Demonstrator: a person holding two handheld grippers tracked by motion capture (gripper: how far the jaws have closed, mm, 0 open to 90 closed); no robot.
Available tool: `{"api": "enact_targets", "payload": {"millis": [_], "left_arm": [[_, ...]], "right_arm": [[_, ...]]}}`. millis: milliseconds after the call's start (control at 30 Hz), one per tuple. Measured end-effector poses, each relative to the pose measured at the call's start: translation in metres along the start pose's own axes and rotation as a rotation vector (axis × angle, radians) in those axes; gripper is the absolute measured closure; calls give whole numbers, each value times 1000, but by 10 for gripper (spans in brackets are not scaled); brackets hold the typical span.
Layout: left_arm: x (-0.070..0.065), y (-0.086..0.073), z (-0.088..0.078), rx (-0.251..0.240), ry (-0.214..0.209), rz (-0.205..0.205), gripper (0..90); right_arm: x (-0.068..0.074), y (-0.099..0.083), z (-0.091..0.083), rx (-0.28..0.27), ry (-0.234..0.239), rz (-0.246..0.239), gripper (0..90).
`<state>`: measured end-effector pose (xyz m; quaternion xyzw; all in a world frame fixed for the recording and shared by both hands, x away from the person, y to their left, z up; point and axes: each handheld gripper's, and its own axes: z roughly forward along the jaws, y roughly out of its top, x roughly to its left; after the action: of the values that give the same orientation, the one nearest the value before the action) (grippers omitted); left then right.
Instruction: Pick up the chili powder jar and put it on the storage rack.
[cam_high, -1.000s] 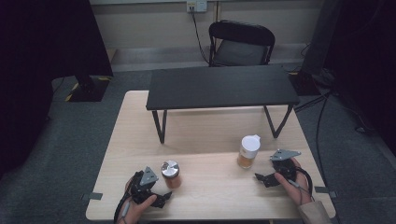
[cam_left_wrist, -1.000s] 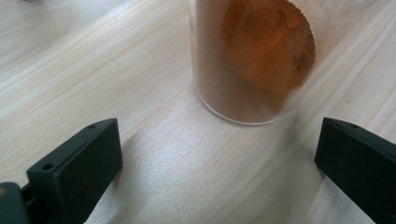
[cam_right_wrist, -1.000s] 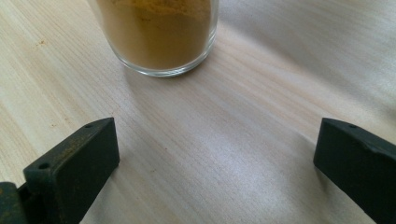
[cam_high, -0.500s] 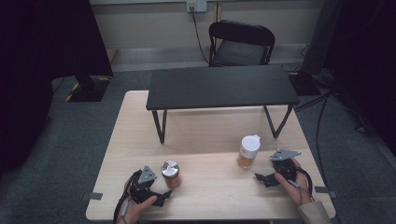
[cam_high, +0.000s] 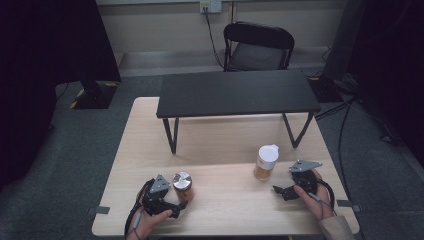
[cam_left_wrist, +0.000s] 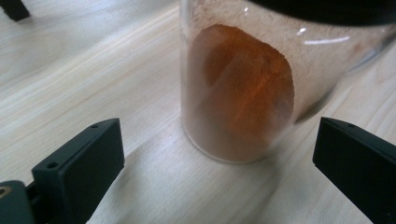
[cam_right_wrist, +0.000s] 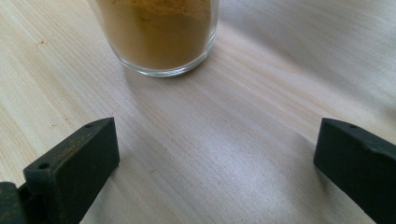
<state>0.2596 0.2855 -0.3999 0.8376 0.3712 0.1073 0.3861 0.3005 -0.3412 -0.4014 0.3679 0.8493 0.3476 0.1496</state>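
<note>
Bench (cam_high: 225, 150): your light wooden bench carries everything; a black riser shelf (cam_high: 237, 92) spans its far half, toward twelve o'clock from you.

Chair (cam_high: 257, 45): a black folding chair stands beyond the bench, well apart from the work.

White-lidded jar (cam_high: 265, 162): it stands upright with yellow-brown powder inside, on the bench's right half, just below the riser's right leg.

Silver-lidded jar (cam_high: 182, 186): it stands upright with orange-red powder inside, on the bench's left half, near the front edge.

Left tongs (cam_high: 172, 204): spread wide, pinching nothing. In the high view the silver-lidded jar sits at about one o'clock from them, just beside them. In the left gripper view that jar (cam_left_wrist: 247, 84) rises between the two black jaws, a little toward the right jaw, touching neither.

Right tongs (cam_high: 280, 191): spread wide, pinching nothing. The white-lidded jar lies at about eleven o'clock from them, near but apart. In the right gripper view its base (cam_right_wrist: 161, 35) sits ahead and left of the centre line.

Key relation: each jar's long axis is vertical. Your left hand is the closer pairing; I judge a short push forward brackets that jar, while your right needs to travel forward and leftward first.
</note>
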Motion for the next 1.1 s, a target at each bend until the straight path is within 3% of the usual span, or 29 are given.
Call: {"api": "enact_targets", "payload": {"millis": [500,1100], "left_arm": [[0,2,8,-53,-17,-18,70],[-5,3,21,-97,-23,5,252]], "right_arm": [[0,0,0,0,0,0,0],[0,0,0,0,0,0,0]]}}
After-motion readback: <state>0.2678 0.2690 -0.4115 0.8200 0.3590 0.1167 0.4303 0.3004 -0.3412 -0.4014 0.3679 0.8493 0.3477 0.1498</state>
